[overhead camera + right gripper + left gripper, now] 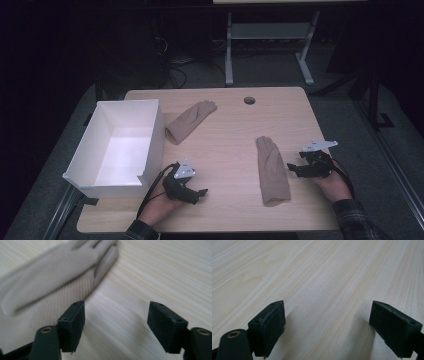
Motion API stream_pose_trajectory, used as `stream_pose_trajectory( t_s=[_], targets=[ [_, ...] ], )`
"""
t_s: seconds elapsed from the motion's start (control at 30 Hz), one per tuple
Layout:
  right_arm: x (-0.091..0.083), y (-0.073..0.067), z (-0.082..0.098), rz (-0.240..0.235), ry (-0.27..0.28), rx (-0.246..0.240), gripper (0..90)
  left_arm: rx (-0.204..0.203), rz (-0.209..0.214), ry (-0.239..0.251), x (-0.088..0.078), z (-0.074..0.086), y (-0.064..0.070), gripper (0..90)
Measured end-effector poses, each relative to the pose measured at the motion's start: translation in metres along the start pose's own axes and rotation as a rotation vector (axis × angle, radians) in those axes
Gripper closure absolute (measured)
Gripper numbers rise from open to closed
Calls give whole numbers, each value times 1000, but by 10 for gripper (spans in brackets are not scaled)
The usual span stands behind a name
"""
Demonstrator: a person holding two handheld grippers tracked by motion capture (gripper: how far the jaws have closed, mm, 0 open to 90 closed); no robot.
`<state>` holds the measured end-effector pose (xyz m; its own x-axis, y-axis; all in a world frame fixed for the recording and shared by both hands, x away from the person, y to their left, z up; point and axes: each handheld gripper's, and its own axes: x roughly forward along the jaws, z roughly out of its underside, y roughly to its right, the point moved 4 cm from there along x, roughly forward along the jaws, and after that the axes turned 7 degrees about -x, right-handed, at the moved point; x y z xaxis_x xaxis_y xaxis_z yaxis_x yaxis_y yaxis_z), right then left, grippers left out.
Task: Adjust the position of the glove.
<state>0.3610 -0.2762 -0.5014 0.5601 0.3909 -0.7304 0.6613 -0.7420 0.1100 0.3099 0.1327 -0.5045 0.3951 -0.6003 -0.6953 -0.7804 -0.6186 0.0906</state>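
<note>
High view has the right gripper, jaws spread and empty, at three o'clock of the near glove (apparently lining up a grab), while the left gripper rests wide open.

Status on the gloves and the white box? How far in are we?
Nothing is done yet: the white box looks empty, and both gloves lie on the table. In hand: the right gripper, jaws open, sits beside the near glove, not gripping it. The left gripper is open over bare wood. The far glove lies untouched beside the box.
</note>
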Motion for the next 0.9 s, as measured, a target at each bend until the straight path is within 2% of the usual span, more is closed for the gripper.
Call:
stream_pose_trajectory(
  t_s=[0.13, 0.2, 0.23, 0.4, 0.57, 0.6, 0.67, 0.77, 0.83, 0.9],
  targets=[
    [2, 3, 3, 4, 10, 29, 190, -9, -10, 7, 1, -1, 0, 128],
    [4, 3, 5, -27, 25, 56, 146, -14, -15, 7, 2, -1, 0, 127],
    [5, 2, 6, -22, 36, 62, 132, -15, -16, 7, 2, -2, 0, 127],
    [5, 1, 8, -22, 54, 62, 128, -35, -39, -10, 5, -7, 1, 157],
    [5, 1, 8, -21, 53, 62, 125, -60, -77, -34, 6, -16, -1, 336],
    [5, 1, 8, -21, 53, 62, 125, -80, -85, -32, 6, -19, -2, 389],
    [5, 1, 8, -20, 54, 61, 126, -94, -106, -44, 6, -24, -8, 477],
    [6, 2, 8, -19, 58, 59, 126, -149, -151, -39, 9, -35, -20, 615],
    [6, 1, 8, -19, 57, 62, 125, -154, -184, -55, 10, -40, -26, 673],
    [5, 1, 8, -19, 55, 65, 125, -169, -207, -43, 9, -45, -30, 733]
  ],
)
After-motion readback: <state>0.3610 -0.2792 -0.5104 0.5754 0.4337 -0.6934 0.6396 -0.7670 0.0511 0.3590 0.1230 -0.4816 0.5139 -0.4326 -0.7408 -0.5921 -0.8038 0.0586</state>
